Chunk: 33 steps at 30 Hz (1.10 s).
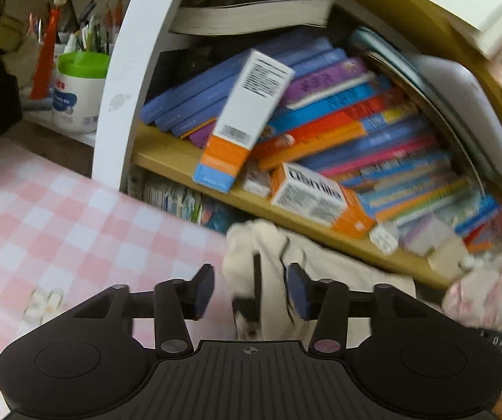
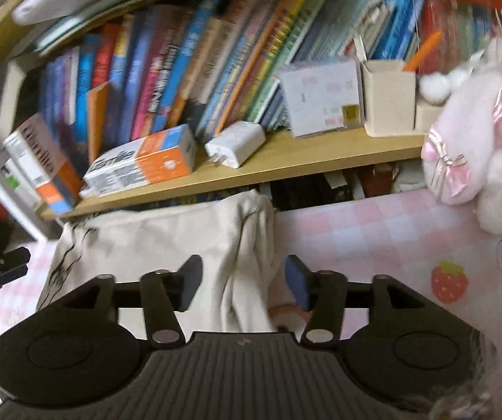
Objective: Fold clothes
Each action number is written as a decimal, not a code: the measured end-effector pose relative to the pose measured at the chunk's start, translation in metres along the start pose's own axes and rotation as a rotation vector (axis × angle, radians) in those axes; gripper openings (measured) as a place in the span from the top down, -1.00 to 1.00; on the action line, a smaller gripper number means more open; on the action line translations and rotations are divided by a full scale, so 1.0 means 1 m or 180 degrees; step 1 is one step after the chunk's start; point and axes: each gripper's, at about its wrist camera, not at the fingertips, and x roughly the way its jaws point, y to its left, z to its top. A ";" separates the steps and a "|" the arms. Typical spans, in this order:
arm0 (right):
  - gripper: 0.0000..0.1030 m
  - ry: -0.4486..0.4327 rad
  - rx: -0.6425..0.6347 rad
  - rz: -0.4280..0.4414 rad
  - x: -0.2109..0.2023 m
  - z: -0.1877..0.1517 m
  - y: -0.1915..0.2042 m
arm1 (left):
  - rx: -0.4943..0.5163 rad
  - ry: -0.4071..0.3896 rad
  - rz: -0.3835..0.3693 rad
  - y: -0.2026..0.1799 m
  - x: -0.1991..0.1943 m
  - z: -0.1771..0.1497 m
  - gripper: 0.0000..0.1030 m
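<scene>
A wooden bookshelf point(image 2: 285, 161) is crammed with leaning books point(image 2: 188, 59) and orange-white boxes point(image 2: 146, 161). Below it, a cream garment point(image 2: 153, 241) is bunched on the pink checked tabletop point(image 2: 373, 238). Both the left gripper point(image 1: 251, 288) and the right gripper point(image 2: 244, 280) are spread wide, cloth between the pads but nothing clamped.

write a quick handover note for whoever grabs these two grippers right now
Left gripper: open, holding nothing, fingers either side of a bunched edge of the cream garment.
Right gripper: open, holding nothing, straddling a bunched ridge of the same garment.
The garment lies rumpled on the pink checked cloth, against the bookshelf; a plush toy sits to the right.
Done: no neat fold visible yet.
Left: probably grip both ends, spread it flat, then fold.
</scene>
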 end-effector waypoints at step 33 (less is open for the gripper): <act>-1.00 -0.0197 -0.0564 -0.0330 -0.138 -0.104 0.038 | 0.0879 -0.0156 0.0731 -0.097 -0.128 -0.096 -0.95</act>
